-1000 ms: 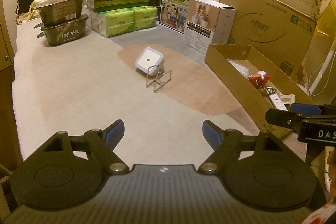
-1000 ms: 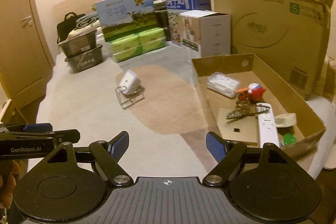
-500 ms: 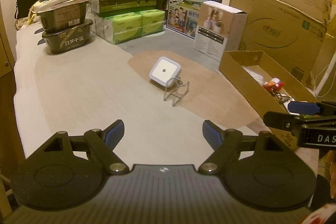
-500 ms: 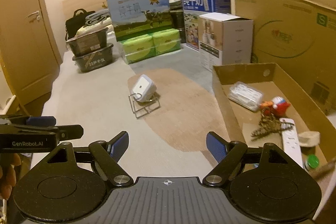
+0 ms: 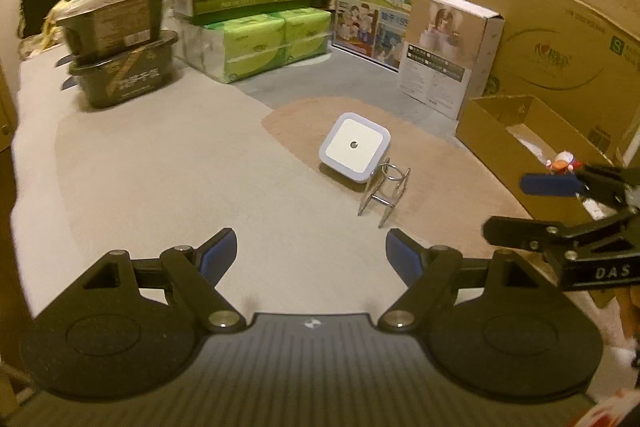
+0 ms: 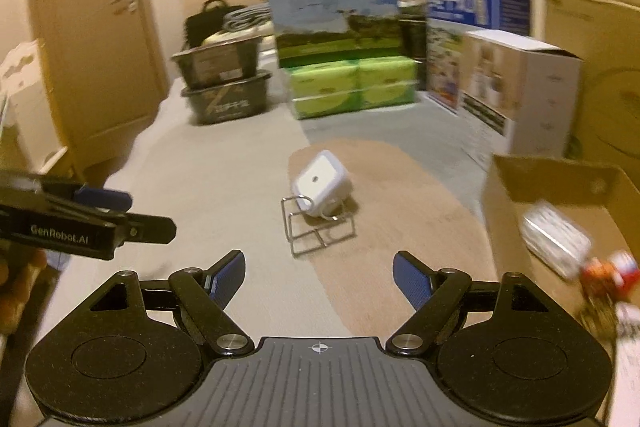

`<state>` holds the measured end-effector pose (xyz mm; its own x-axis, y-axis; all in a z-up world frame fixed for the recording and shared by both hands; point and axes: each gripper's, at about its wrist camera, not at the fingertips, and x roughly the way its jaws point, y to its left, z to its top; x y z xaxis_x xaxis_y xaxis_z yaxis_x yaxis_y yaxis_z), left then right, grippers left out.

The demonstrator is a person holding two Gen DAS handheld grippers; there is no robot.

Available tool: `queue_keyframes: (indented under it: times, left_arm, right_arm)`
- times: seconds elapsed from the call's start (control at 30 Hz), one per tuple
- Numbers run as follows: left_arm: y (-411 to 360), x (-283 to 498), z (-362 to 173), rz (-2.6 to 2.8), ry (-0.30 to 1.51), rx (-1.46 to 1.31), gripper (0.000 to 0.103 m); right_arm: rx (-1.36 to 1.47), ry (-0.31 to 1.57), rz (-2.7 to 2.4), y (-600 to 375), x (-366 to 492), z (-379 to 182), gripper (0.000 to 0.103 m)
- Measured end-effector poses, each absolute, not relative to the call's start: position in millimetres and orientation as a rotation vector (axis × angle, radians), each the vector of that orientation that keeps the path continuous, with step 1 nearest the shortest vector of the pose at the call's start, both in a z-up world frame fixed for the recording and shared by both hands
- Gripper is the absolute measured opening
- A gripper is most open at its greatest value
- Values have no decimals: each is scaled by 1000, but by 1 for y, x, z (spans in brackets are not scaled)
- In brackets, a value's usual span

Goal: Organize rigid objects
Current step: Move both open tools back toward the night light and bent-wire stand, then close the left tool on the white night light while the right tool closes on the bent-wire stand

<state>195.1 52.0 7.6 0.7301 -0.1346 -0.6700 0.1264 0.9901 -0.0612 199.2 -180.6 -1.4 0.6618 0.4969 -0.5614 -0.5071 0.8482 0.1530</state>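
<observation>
Left wrist view: the left gripper (image 5: 311, 251) is held w/ jaws spread wide, nothing between the blue pads. Straight ahead on the bed cover (image 5: 168, 163), a white square night light (image 5: 354, 147) is seen propped on edge, touching a small wire rack (image 5: 385, 191) just to its right. Both are well apart from the fingertips. To the right, an open cardboard box (image 5: 496, 151) is seen w/ a small red-and-white figure (image 5: 563, 159) inside near its rim; other contents are mostly hidden. The right gripper (image 5: 536, 205) is seen side-on at the right edge, fingers parted.

Right wrist view (blurred): the right gripper (image 6: 319, 275) is also held wide apart & empty. The night light (image 6: 322, 183) is seen leaning against the wire rack (image 6: 320, 227), ahead & roughly centred. The box (image 6: 560, 183) lies to the right, w/ a clear plastic case (image 6: 556, 237) & the figure (image 6: 608, 269) inside. The left gripper (image 6: 116, 215) is seen at the left edge.

Step judged: approach phase, nothing picked yet; two items left outside the box. Next move prob. calls for one gripper to be brought down over the night light or rack, jaws lined up across a narrow side, then closed. Care is needed as the two items touch, so one may be dragged or tipped w/ the other.
</observation>
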Motion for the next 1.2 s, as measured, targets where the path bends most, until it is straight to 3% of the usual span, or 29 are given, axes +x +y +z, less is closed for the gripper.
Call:
queue_keyframes:
  times: [0.5,1.0,1.1,1.13,1.2]
  left_arm:
    - [66,273,-25,-464,739,245,80]
    - [82,316,-39,-679,734,295,80]
    - [82,319,-41,-697,734,303,80]
    - [82,320,-41,-703,734,304,80]
    - [84,321,-42,-709,734,303,80]
  right_arm:
    - [-149,648,771,-157,285,-47,86]
    - [-199,717,910,-146,327,-71,86]
    - [-184,719,926,-146,328,-72,78]
    - [-184,725,928,-146,329,-73,71]
    - [-190,729,929,-144,329,-73,69]
